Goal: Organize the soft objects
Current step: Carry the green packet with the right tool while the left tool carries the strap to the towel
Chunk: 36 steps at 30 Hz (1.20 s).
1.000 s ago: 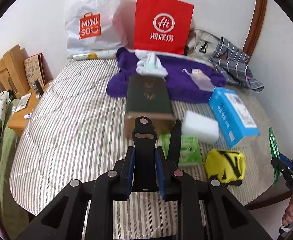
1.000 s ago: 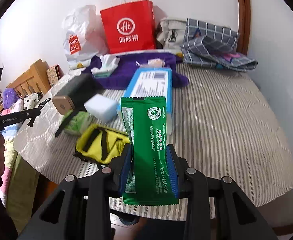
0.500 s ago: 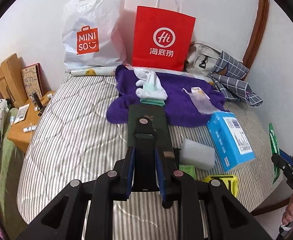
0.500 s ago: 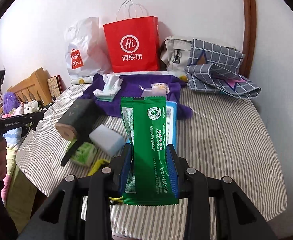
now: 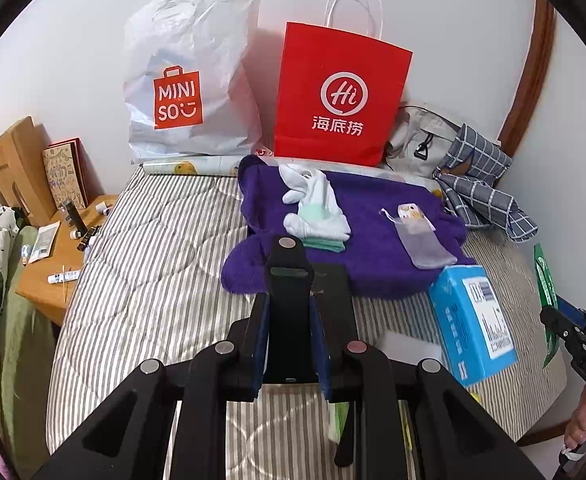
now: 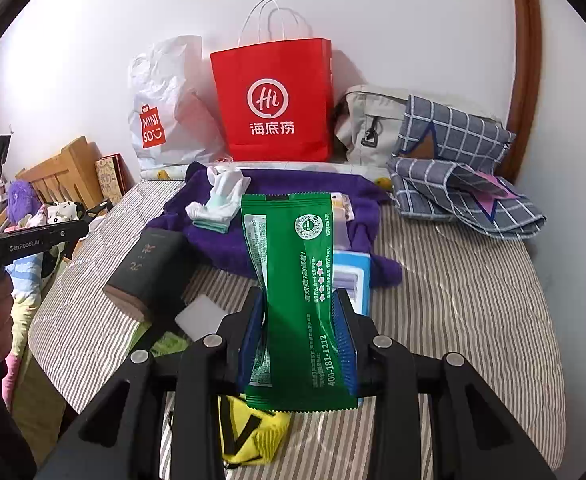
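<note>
My left gripper (image 5: pixel 291 312) is shut on a black strap (image 5: pixel 289 276) that stands up between its blue pads, above the striped bed (image 5: pixel 153 260). My right gripper (image 6: pixel 299 320) is shut on a green foil packet (image 6: pixel 293 264), held upright; this packet (image 5: pixel 545 280) also shows at the right edge of the left wrist view. Beyond both lies a purple garment (image 5: pixel 373 216) with white socks (image 5: pixel 317 208) and a small sheer pouch (image 5: pixel 421 236) on it. A yellow pouch (image 6: pixel 253 432) lies under the right gripper.
A red paper bag (image 5: pixel 341 96) and a white Miniso bag (image 5: pixel 189 88) stand against the far wall. A blue box (image 5: pixel 473 320), dark box (image 6: pixel 145 268), white sponge (image 6: pixel 201 318), checked cloth (image 6: pixel 461 168) and beige bag (image 6: pixel 369 124) sit on the bed. A wooden nightstand (image 5: pixel 53 272) is left.
Both grippers have risen and moved toward the far wall; the bags and purple garment look closer and the near items have slid under the fingers. Both grips are unchanged.
</note>
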Tool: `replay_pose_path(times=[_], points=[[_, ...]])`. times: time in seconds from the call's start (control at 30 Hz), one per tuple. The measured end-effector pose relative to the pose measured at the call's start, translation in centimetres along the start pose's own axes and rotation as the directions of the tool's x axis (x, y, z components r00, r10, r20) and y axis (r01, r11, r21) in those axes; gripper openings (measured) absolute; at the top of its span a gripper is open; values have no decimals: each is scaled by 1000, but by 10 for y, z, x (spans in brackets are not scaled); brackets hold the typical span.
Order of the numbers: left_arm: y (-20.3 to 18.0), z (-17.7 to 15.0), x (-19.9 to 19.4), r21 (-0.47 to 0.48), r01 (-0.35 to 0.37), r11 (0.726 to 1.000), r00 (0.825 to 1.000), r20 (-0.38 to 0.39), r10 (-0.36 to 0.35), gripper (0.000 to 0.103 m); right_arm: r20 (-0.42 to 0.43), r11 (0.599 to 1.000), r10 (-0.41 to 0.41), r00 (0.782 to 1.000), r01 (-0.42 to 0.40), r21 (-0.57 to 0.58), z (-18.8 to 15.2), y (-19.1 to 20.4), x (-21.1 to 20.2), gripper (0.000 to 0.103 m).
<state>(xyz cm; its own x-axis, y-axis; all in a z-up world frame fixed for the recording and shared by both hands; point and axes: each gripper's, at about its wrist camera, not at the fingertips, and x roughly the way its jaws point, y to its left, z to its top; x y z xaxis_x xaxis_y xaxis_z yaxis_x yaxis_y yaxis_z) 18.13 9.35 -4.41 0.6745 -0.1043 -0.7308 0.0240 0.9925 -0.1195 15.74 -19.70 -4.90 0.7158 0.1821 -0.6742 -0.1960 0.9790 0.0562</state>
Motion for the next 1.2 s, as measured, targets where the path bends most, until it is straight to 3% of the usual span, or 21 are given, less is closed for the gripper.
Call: replay_pose_path(times=[0.93,1.2], points=[[7,61,72,-65,-21,998,999,-29,19,20,-13,1000,2,1000,-2,-15,79,-18,69,35],[9,78,106,-69,-40,997,998,-56,36,20,-40,999,47,998,-46,22,102,-29,107,35]])
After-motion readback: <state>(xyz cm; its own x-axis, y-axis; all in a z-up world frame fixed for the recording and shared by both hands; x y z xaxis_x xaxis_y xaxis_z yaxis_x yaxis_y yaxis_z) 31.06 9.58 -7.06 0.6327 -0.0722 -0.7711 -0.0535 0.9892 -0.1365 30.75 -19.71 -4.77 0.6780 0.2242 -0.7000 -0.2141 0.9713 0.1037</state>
